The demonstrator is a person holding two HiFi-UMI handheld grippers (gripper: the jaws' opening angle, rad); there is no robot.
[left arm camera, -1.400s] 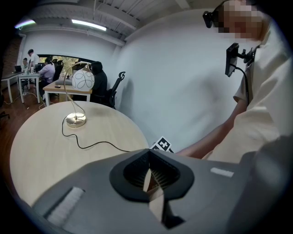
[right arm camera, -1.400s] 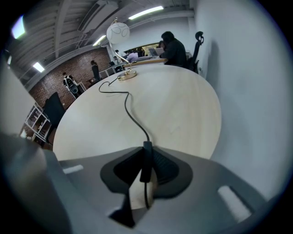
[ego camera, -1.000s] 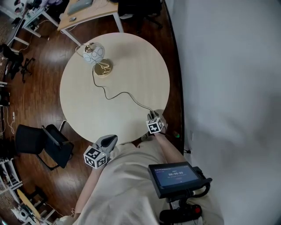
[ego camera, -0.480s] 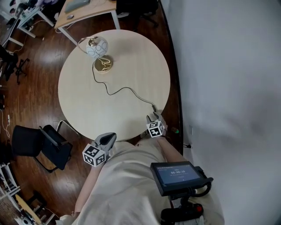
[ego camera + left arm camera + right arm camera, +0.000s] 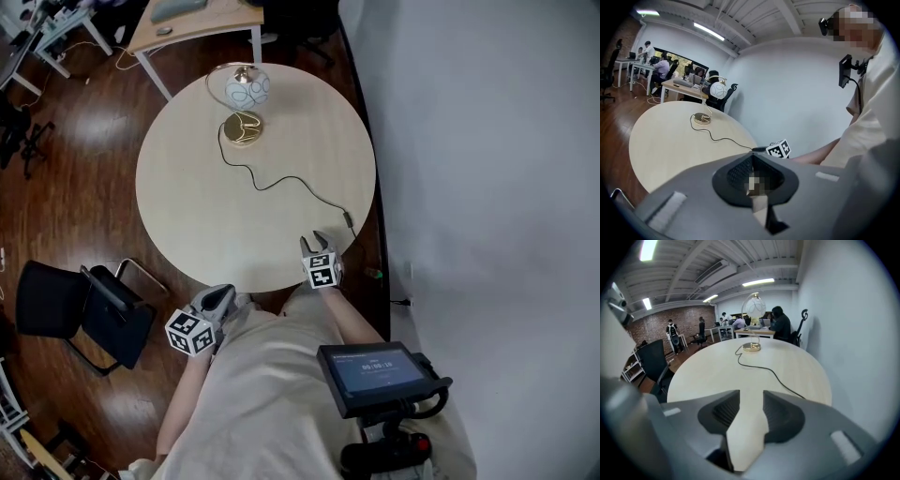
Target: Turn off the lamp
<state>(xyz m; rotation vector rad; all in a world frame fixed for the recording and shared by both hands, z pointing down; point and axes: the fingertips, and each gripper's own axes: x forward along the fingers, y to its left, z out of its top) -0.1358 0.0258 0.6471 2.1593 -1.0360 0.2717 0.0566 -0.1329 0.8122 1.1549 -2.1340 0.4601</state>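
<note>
The lamp stands at the far side of the round table [image 5: 187, 216]. It has a white patterned globe shade [image 5: 247, 87] on a gold hoop and a gold base [image 5: 243, 128]. Its black cord [image 5: 281, 180] snakes to a small end piece [image 5: 348, 221] near the right edge. My right gripper [image 5: 314, 242] hovers over the near rim, just left of that end piece and not touching it. Its jaws are apart but closing, with only bare tabletop between them [image 5: 751, 392]. My left gripper [image 5: 220, 298] hangs off the table beside the person's body, jaws shut on nothing [image 5: 752, 158].
A black chair [image 5: 84, 309] stands on the wooden floor at the left. A wooden desk [image 5: 192, 19] is behind the table and a white wall [image 5: 487, 141] runs close along its right side. A small screen [image 5: 370, 375] hangs on the person's front. People sit at desks far behind.
My right gripper has risen and come away from the cord's end piece, which now lies free to its right. My left gripper has drifted down and left, further off the table.
</note>
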